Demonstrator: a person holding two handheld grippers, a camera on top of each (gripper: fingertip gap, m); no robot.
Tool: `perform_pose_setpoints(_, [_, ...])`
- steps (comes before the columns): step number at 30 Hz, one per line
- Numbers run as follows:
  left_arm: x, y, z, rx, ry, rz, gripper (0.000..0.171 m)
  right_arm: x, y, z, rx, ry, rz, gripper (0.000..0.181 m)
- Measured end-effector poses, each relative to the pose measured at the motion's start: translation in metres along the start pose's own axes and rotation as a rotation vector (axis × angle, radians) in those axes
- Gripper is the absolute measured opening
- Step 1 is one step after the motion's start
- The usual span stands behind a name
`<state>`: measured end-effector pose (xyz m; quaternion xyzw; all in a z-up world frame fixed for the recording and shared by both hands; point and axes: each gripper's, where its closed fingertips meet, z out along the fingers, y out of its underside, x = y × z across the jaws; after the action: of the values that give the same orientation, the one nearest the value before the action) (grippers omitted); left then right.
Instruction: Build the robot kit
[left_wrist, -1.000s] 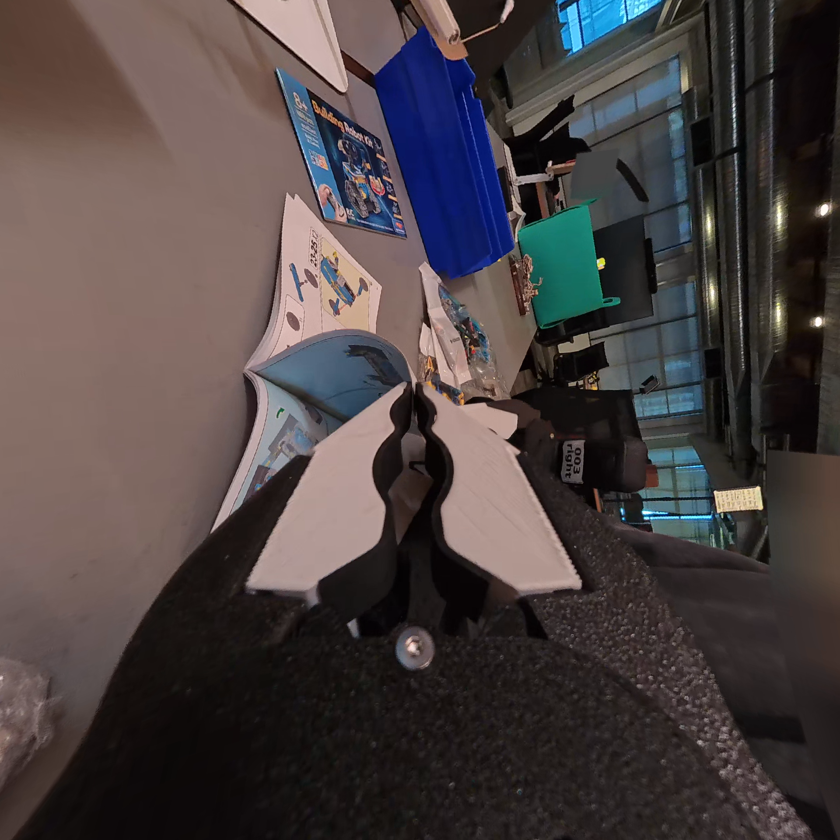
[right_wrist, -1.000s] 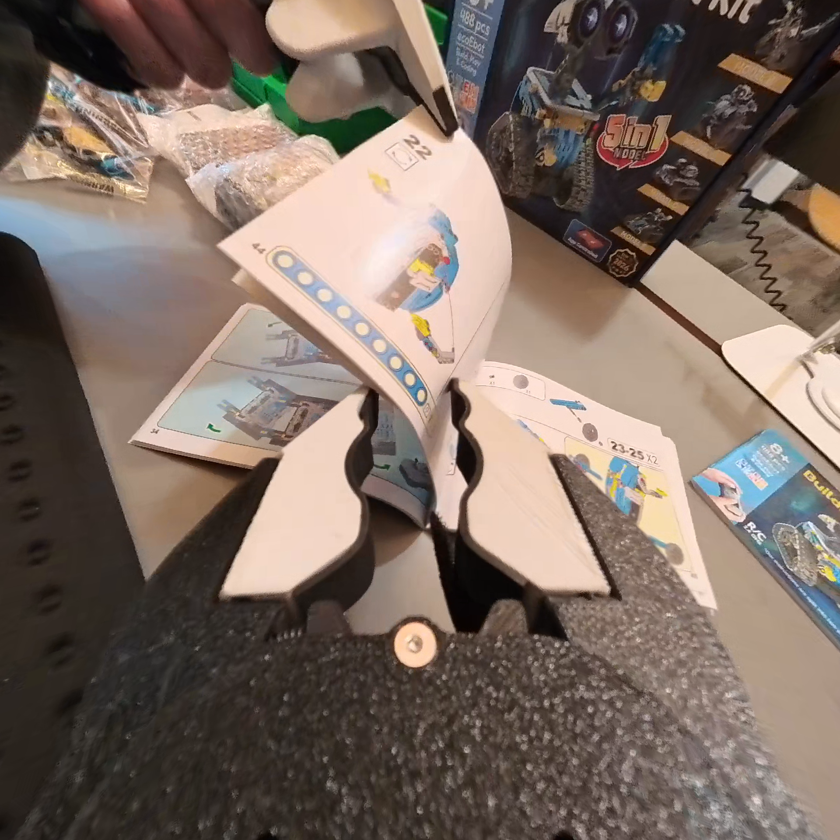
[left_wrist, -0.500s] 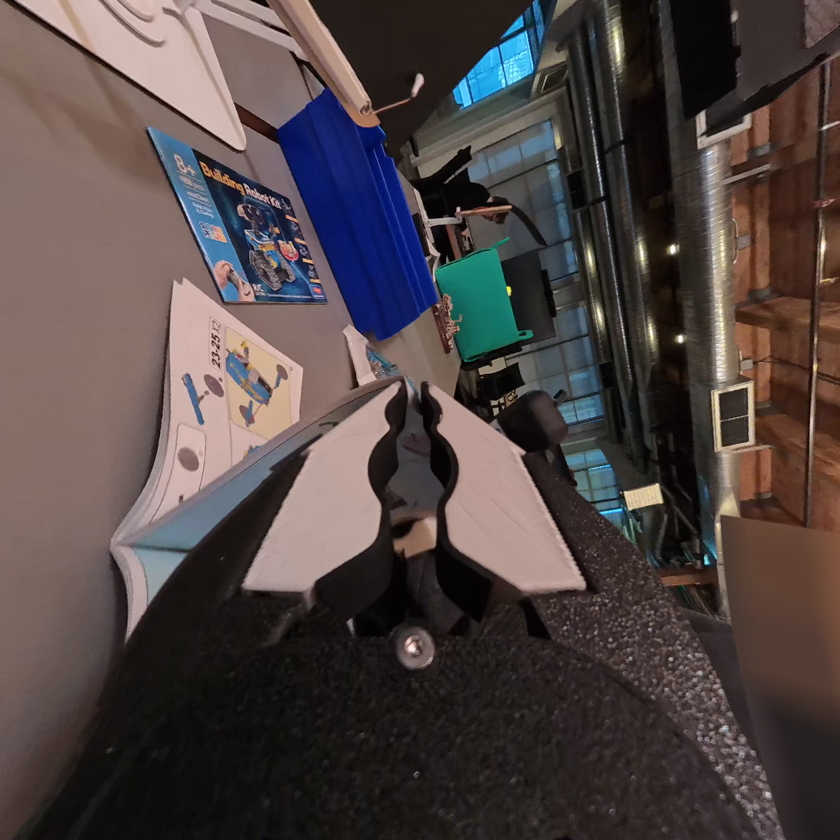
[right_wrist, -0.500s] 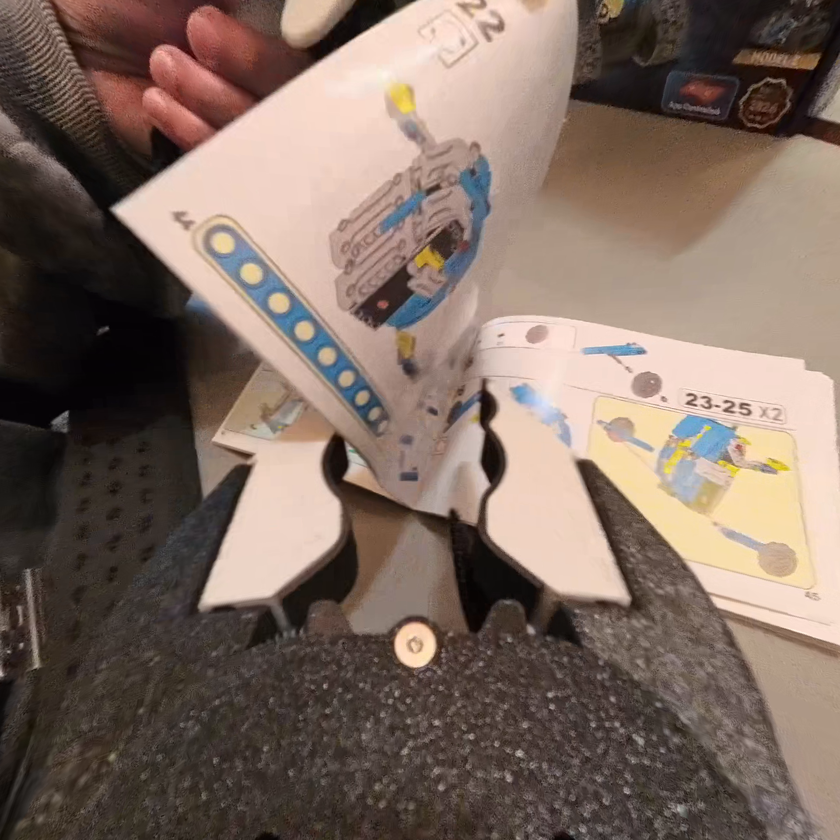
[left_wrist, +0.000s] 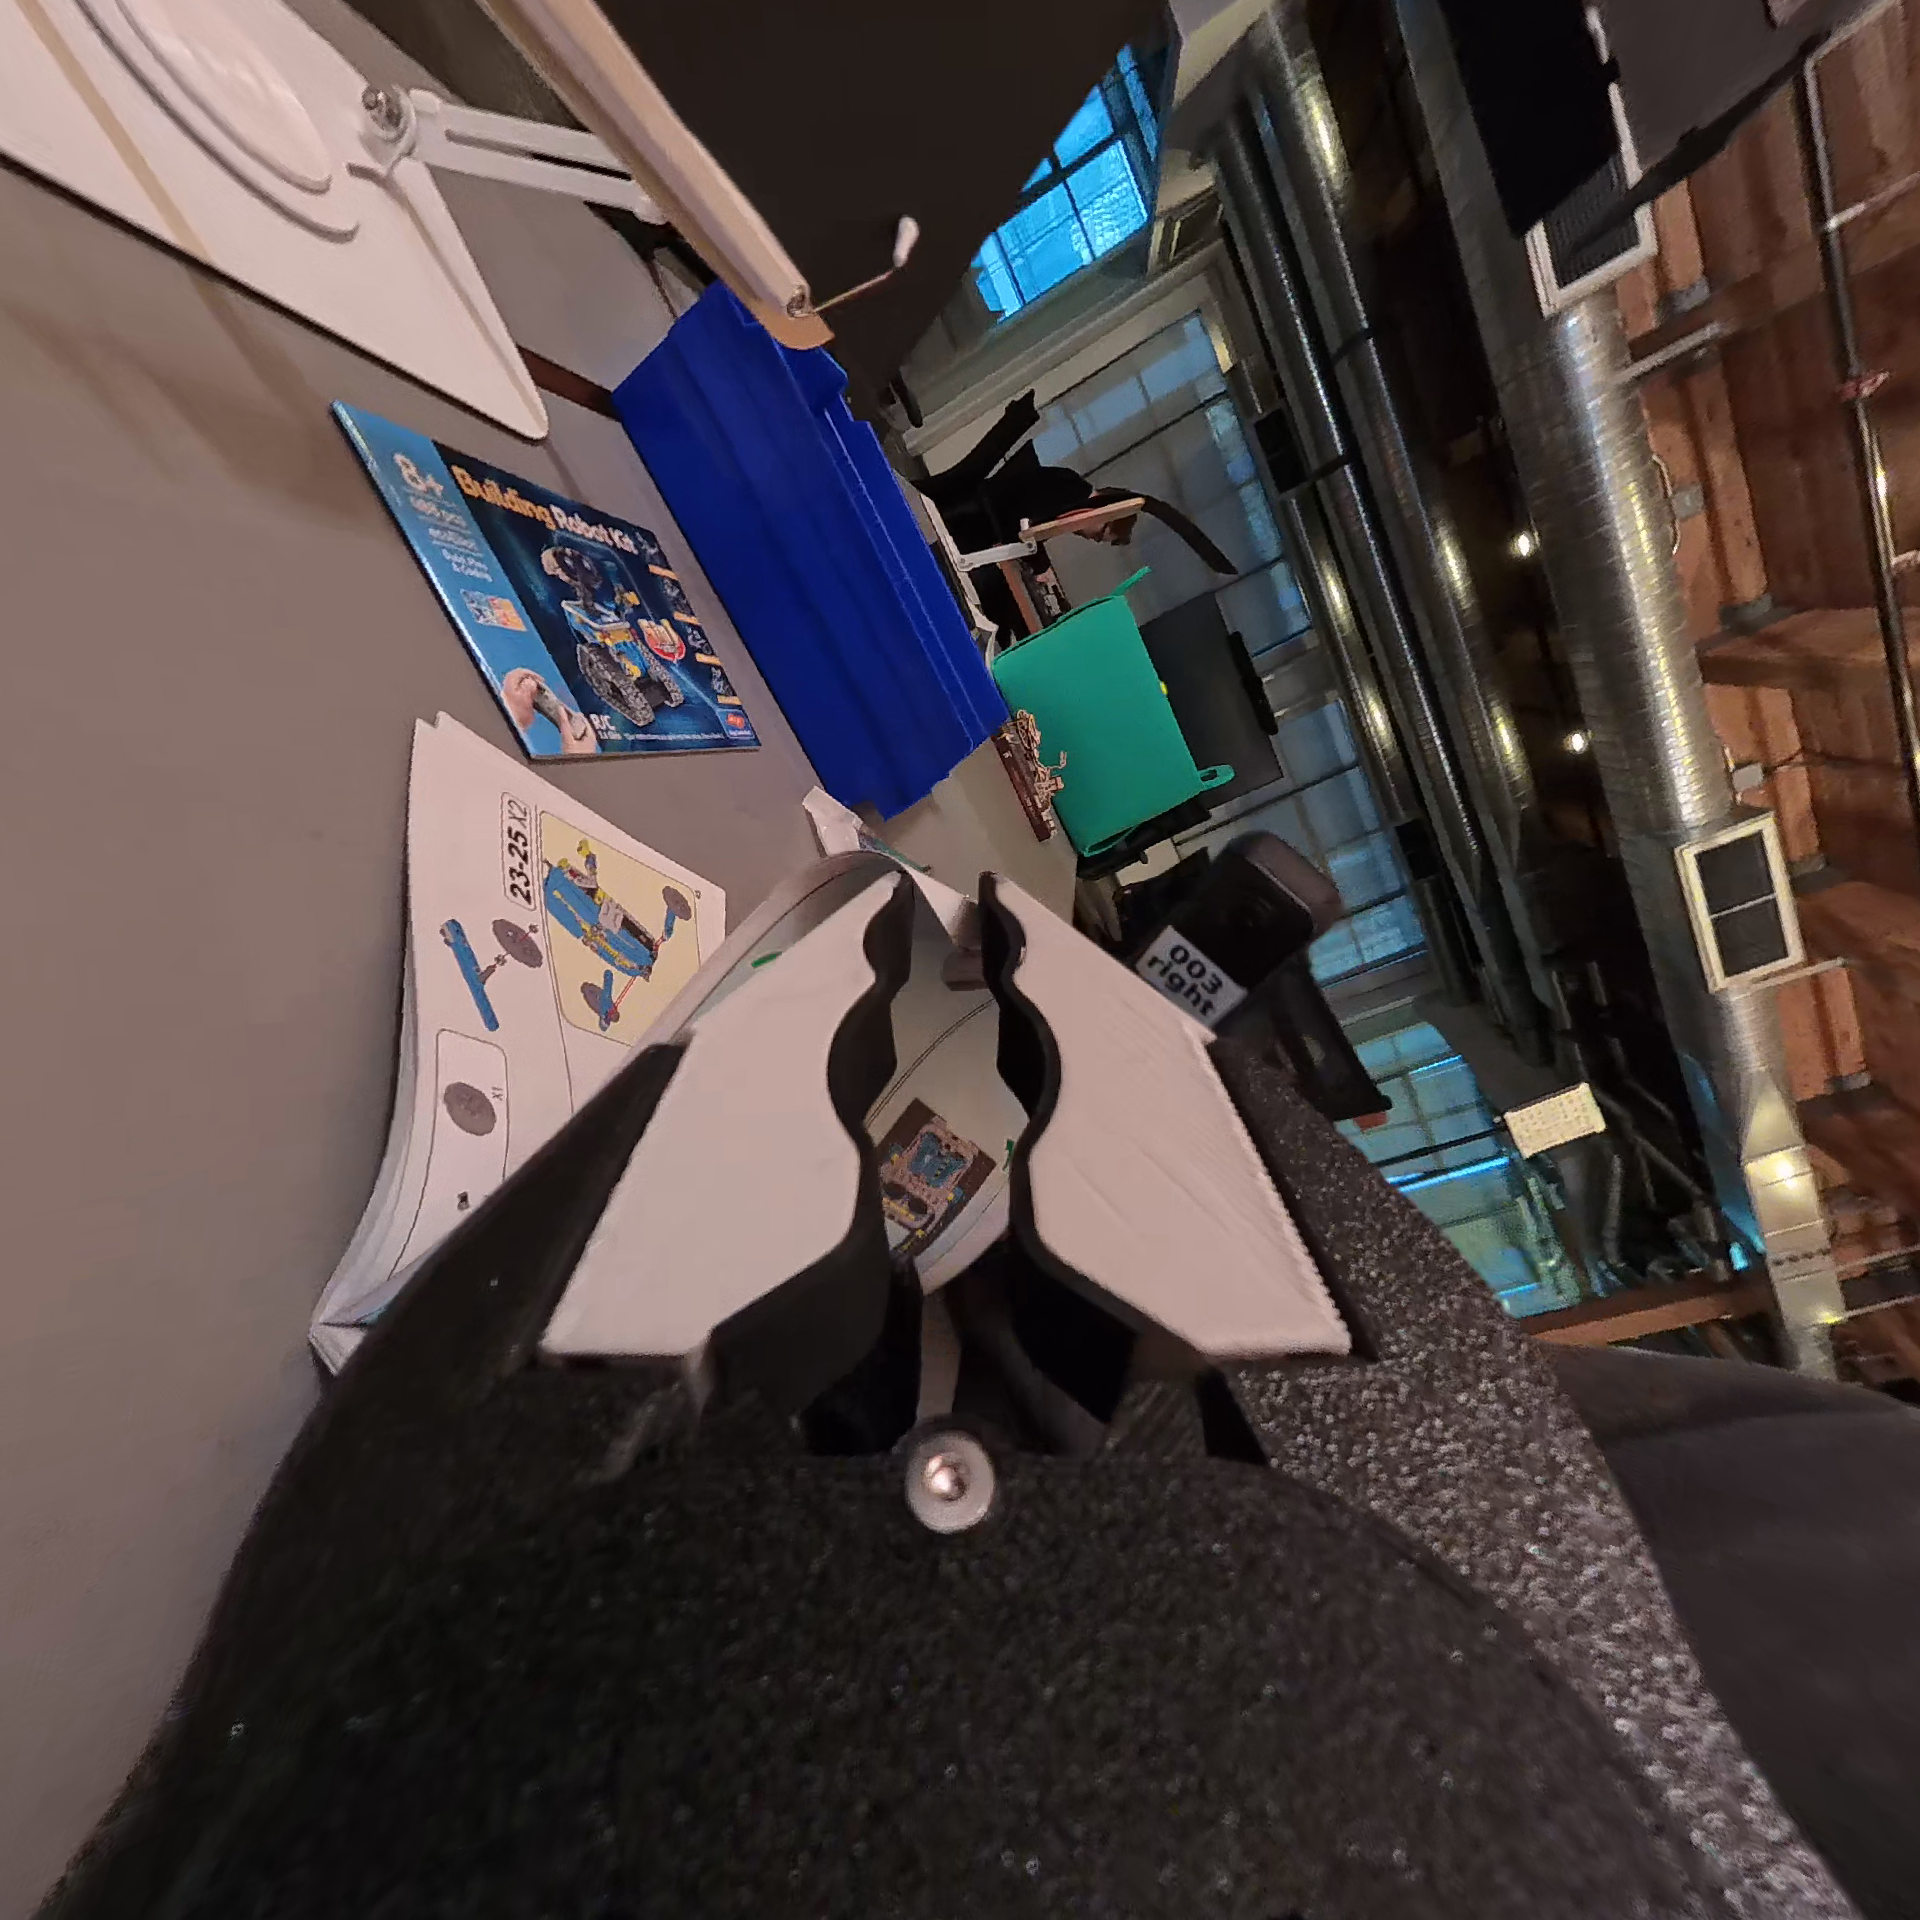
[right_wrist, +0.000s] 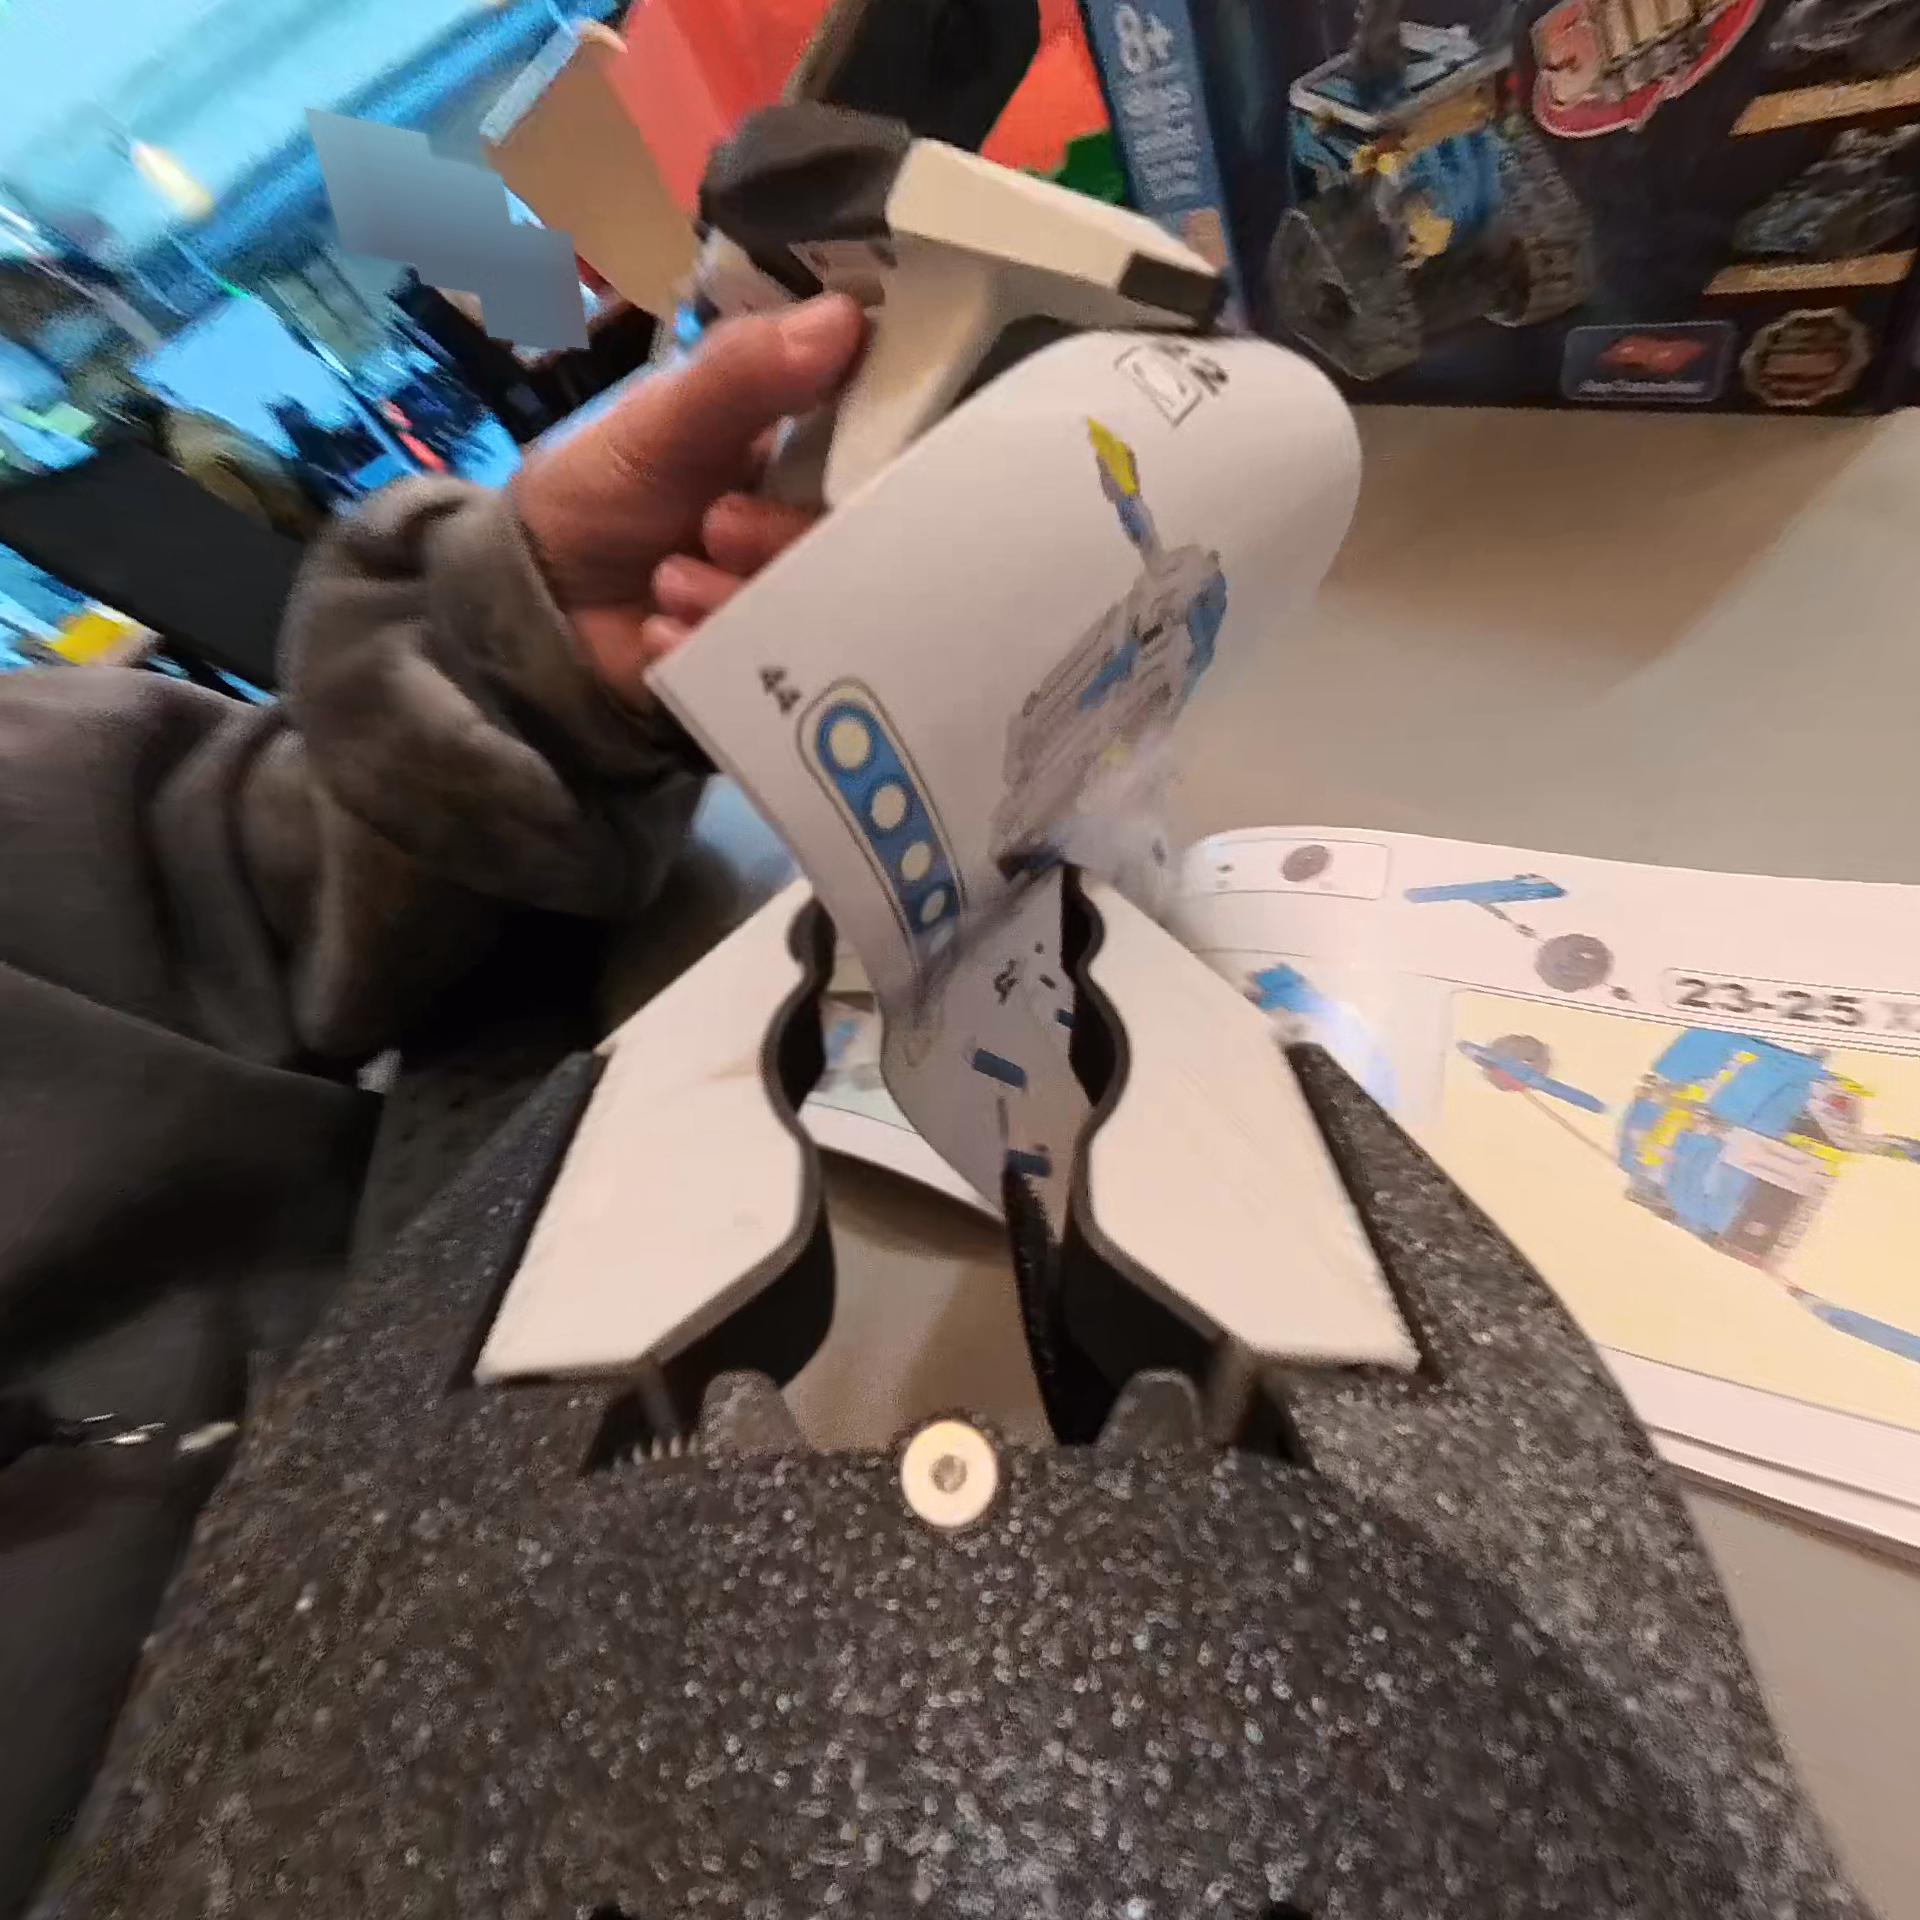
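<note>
While the grey table (left_wrist: 156, 727) carries a blue bin (left_wrist: 800, 582) and a boxed kit (right_wrist: 1558, 187), the open booklet (right_wrist: 1558, 1091) lies flat on it, one page (right_wrist: 987, 675) lifted in a curl. The left claw (right_wrist: 1174, 286), gripped by a hand (right_wrist: 665, 488), pinches that page's top corner, likely to turn it. The right claw (right_wrist: 951, 935) stands narrowly open around the page's lower edge, not clamping it.

Your left claw (left_wrist: 940, 914) covers the lifted page (right_wrist: 997, 665) where it meets the booklet (left_wrist: 488, 977); whether it pinches that page can't be told. The right view's edge crops the blurred toy box (right_wrist: 1558, 187)
</note>
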<state>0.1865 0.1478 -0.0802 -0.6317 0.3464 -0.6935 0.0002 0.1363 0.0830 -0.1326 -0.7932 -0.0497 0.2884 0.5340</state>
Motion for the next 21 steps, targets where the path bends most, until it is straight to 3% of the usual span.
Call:
perform_pose_setpoints(4, [0.011,0.005,-0.002,0.008,0.007,0.111,0.01,-0.018,-0.025,-0.017,0.117,-0.2,0.188,0.073])
perform_pose_setpoints(8, [0.012,0.023,-0.002,-0.025,-0.007,0.255,0.009,-0.016,-0.042,-0.034,0.187,-0.357,0.396,0.083])
perform_pose_setpoints(12, [0.02,0.037,-0.006,-0.044,0.041,0.268,0.007,-0.011,-0.008,-0.01,0.018,-0.333,0.47,0.072])
perform_pose_setpoints(14, [0.019,0.043,-0.011,-0.05,0.045,0.277,0.005,-0.022,-0.003,-0.003,-0.015,-0.388,0.488,0.055])
perform_pose_setpoints(18, [0.02,0.056,-0.021,-0.07,0.096,0.238,0.006,-0.039,0.011,0.011,-0.092,-0.418,0.45,0.043])
perform_pose_setpoints(21, [0.022,0.072,-0.025,-0.1,0.132,0.204,0.017,-0.041,0.016,0.019,-0.103,-0.408,0.474,0.038])
